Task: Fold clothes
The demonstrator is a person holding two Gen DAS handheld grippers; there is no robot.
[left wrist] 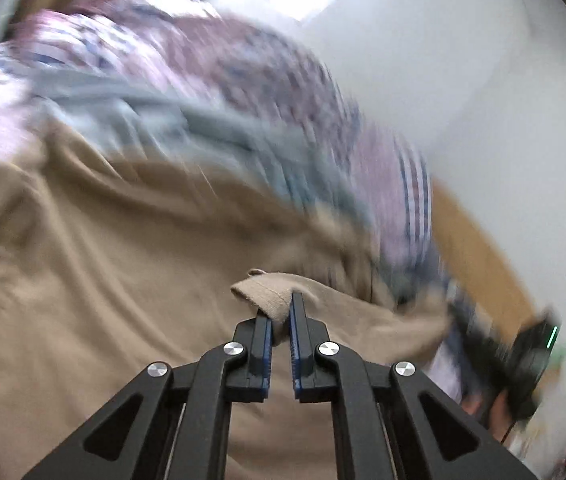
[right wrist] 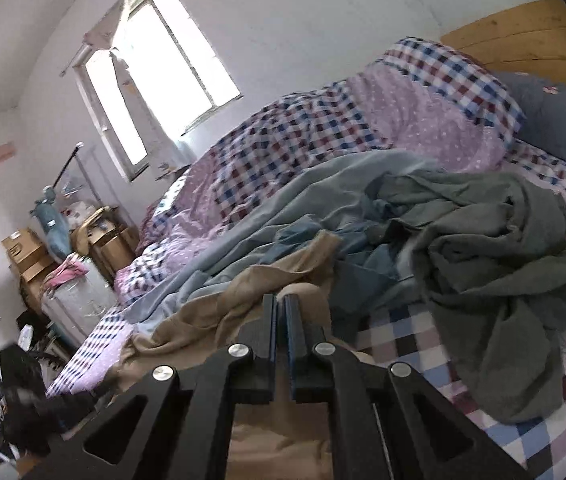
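Now tan garment (left wrist: 271, 300) between left tongs (left wrist: 281, 312).

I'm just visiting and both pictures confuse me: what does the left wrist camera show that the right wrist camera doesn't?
Only the left view shows the left gripper pinching a hemmed edge of the tan garment; everything else there is blurred. Only the right view shows the window, the pillow, the dark green garment, stacked boxes and the shut right gripper. Both show the tan garment, the checked bedding and the wooden headboard.
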